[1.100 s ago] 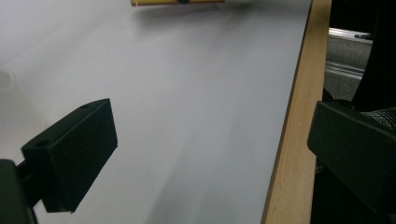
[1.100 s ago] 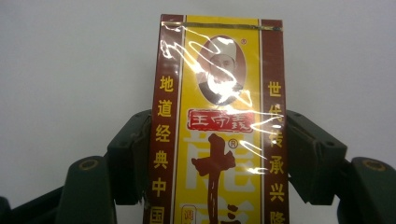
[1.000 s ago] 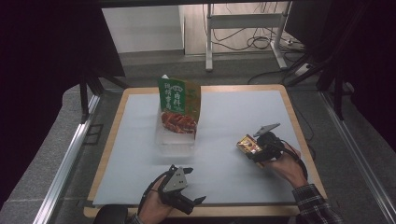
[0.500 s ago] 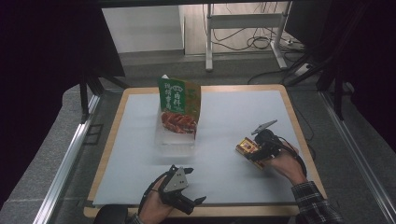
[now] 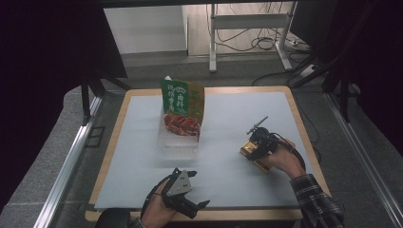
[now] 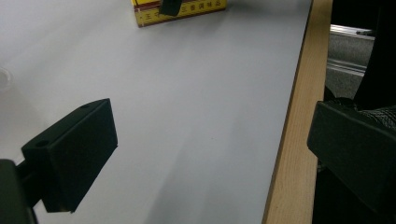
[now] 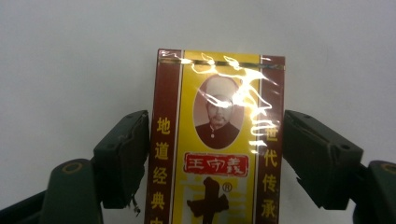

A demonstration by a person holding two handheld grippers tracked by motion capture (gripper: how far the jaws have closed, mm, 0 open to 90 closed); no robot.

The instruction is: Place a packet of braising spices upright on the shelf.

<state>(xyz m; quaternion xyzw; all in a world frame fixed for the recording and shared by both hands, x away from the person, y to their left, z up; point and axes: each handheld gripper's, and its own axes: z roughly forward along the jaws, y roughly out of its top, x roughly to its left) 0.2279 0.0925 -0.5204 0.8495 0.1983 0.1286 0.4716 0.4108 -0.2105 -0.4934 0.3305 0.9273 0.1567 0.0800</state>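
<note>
I'm straddling 1 yellow box [image 7: 217,154] w/ right gripper [image 7: 215,158] — jaws just closing, not pinching; left gripper [image 6: 210,154] spread; 1 green pouch [image 5: 183,107] standing.

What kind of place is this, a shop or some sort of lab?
Most likely a lab bench set up for recording. A wooden table under a white mat sits in a dark metal frame, cables trail on the floor behind, and a hand works a gripper around a yellow box.
</note>
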